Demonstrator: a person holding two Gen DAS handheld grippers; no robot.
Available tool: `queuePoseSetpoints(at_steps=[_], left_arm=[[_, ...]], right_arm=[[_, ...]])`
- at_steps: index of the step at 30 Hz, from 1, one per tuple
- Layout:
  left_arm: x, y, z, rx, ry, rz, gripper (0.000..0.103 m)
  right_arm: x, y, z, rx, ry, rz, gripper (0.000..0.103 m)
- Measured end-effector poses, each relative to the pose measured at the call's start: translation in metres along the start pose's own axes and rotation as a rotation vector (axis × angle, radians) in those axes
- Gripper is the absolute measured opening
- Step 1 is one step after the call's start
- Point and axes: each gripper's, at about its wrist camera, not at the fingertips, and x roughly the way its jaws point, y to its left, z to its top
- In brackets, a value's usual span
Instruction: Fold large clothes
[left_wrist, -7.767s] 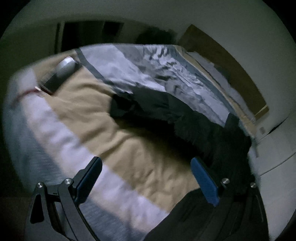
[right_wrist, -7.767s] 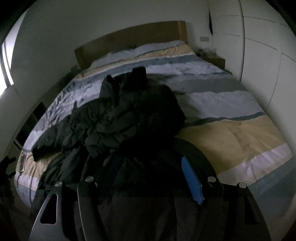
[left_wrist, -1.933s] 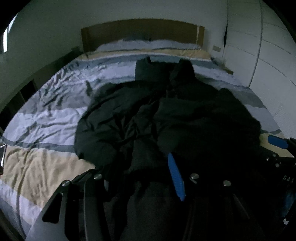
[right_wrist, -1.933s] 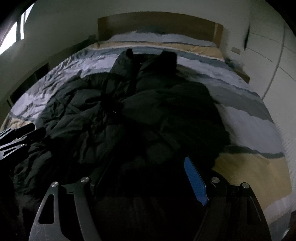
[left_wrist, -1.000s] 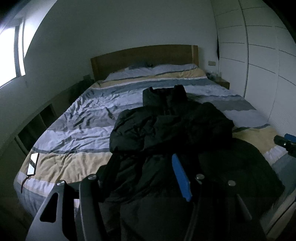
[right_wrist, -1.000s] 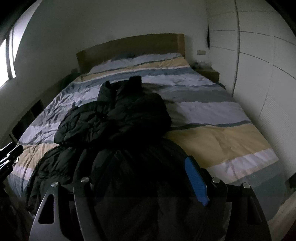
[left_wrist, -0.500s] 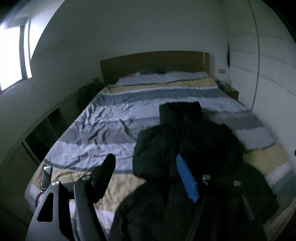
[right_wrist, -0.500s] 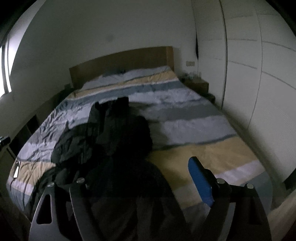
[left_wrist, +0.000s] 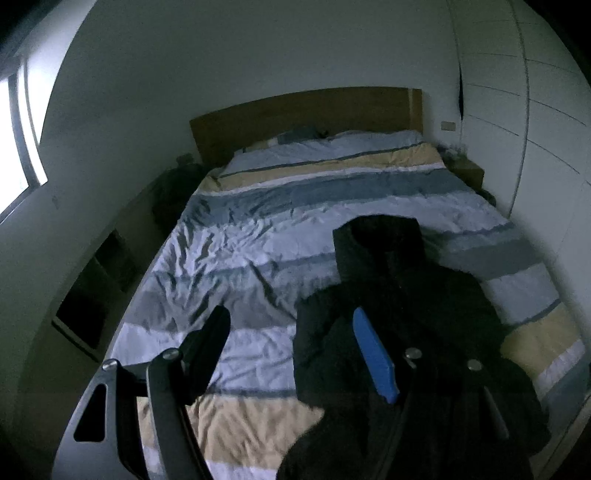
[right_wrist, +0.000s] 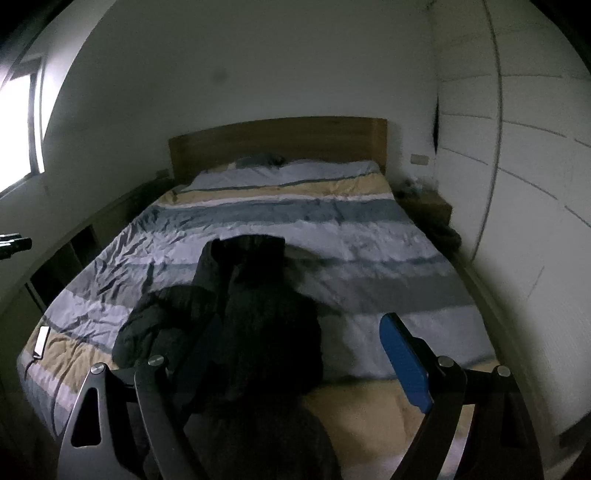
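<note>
A black padded jacket (left_wrist: 402, 295) lies bunched on the striped bed (left_wrist: 258, 236), collar towards the headboard and hem at the foot end. My left gripper (left_wrist: 290, 319) hangs above the foot of the bed with its jaws open. Sheet shows between its fingers, and the jacket lies behind the blue pad (left_wrist: 373, 358). My right gripper (right_wrist: 295, 328) is also high above the jacket (right_wrist: 258, 317). Its jaws are opening and its blue pad (right_wrist: 402, 365) stands clear of the cloth, while the dark left finger is lost against the jacket. The left gripper (right_wrist: 14, 244) peeks in at the far left of the right wrist view.
A phone (right_wrist: 41, 341) with a cable lies on the bed's near left corner. A wooden headboard (right_wrist: 277, 144) and pillows are at the far end. A nightstand (right_wrist: 424, 206) and white wardrobe doors (right_wrist: 517, 221) stand on the right, with low open shelves (left_wrist: 96, 295) and a window along the left wall.
Both grippers have risen and drawn back from the jacket, so more of the room shows. Their jaws have widened and the left finger of the left gripper has come clear of the cloth.
</note>
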Motion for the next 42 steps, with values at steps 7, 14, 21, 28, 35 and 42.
queuePoseSetpoints(at_steps=[7, 14, 21, 28, 35, 42], left_arm=[[0.142, -0.003, 0.081, -0.071, -0.042, -0.043, 0.068], [0.328, -0.027, 0.102, -0.163, 0.03, -0.134, 0.068], [0.464, -0.059, 0.108, -0.233, 0.157, -0.251, 0.068], [0.572, -0.088, 0.104, -0.308, 0.25, -0.35, 0.068], [0.633, -0.089, 0.099, -0.413, 0.26, -0.395, 0.068], [0.68, -0.103, 0.093, -0.493, 0.312, -0.438, 0.068]], right_arm=[[0.125, -0.01, 0.067, 0.035, -0.01, 0.062, 0.089], [0.297, -0.006, 0.071, 0.106, 0.047, 0.164, 0.089], [0.414, 0.01, 0.071, 0.121, 0.181, 0.204, 0.089], [0.52, 0.018, 0.085, 0.173, 0.261, 0.253, 0.089], [0.595, 0.024, 0.095, 0.228, 0.291, 0.275, 0.089], [0.65, 0.033, 0.095, 0.277, 0.355, 0.281, 0.088]])
